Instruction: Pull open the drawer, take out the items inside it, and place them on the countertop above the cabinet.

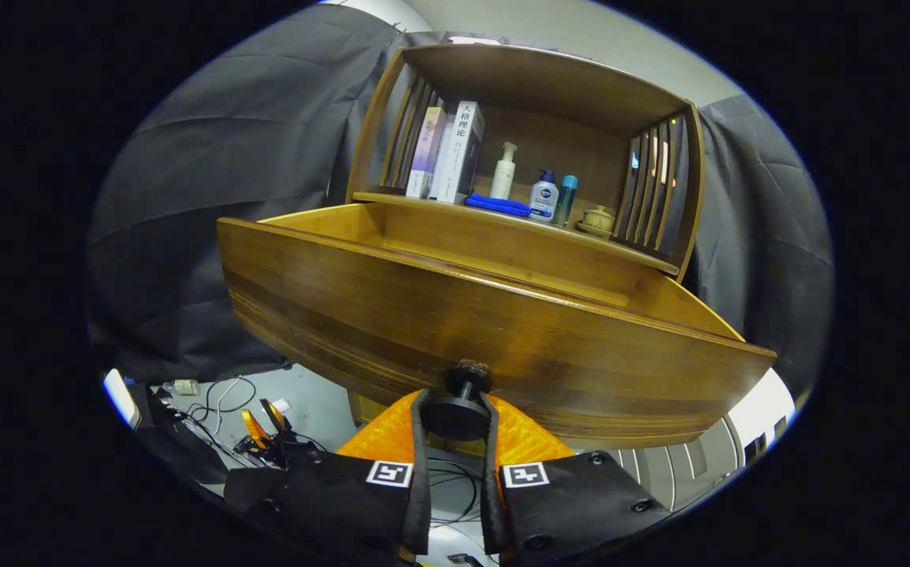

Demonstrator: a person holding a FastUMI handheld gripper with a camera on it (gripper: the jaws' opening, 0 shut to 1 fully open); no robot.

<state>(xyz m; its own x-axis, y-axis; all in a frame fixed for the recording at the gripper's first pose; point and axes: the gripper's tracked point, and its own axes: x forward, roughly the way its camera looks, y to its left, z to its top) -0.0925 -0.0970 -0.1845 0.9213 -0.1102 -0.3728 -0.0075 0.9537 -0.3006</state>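
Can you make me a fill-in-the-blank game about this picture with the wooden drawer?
1. The gripper has both fingers pressing on the drawer's ____.
2. The drawer is pulled ____.
3. On the countertop, the folded blue cloth lies just in front of the cream pump ____.
4. The books stand to the ____ of the bottles.

Missing words: knob; open; bottle; left
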